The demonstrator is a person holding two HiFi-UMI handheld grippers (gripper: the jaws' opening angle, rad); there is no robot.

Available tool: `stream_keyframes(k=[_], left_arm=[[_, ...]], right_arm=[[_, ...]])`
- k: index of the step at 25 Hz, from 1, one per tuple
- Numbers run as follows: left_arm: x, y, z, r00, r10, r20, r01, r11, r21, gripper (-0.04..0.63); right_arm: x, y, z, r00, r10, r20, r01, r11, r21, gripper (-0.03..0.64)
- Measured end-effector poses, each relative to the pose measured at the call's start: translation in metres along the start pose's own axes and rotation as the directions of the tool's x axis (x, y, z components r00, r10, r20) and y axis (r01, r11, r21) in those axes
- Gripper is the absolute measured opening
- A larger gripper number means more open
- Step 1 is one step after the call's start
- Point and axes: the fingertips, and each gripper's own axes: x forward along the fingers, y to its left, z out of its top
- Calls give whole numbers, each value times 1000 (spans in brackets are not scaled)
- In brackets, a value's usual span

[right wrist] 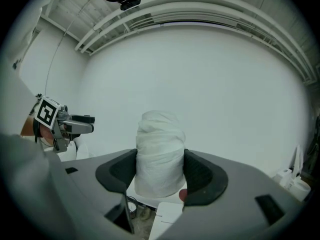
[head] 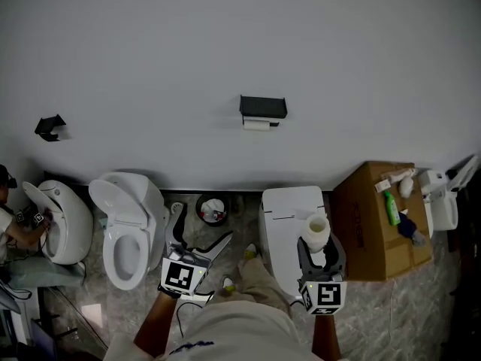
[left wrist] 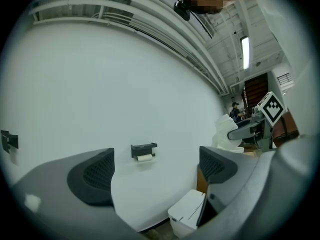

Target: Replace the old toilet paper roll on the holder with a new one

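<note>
White wall (right wrist: 210, 84); roll (right wrist: 159, 134) sides behind right tongs (right wrist: 161, 170)

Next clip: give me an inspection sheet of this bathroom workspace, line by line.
surface: stone-patterned floor; plain white wall.
job's things: black holder on the wall with a small old roll under it; new roll upright in the right gripper.
clutter: cardboard box carrying a green bottle and small items; waste bin.
grippers: left gripper jaws apart, empty; right gripper jaws shut on the new roll.
cables: nothing seen.
surroundings: open toilet, closed toilet, second holder, a person far left.
</note>
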Motion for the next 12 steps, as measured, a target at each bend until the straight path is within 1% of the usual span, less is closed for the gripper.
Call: stream_keyframes(k=[3, 5, 10, 12], left_arm=[[11, -1, -4, 1000, -24, -6, 24, 1000, -9, 514], [23, 3, -5, 1000, -18, -6, 18, 1000, 1, 514], [53, 11, 2, 1000, -20, 17, 20, 1000, -11, 512], [63, 14, 2, 1000, -23, 8, 22, 1000, 13, 512]], right_arm=[[10, -4, -8, 999, 11, -41, -12, 1000, -12, 282], [22, -12, -7, 999, 13, -53, -14, 1000, -12, 282], [59, -18, 0, 998, 42, -54, -43, 999, -15, 282], [70, -18, 1, 997, 50, -56, -51, 999, -6, 282]])
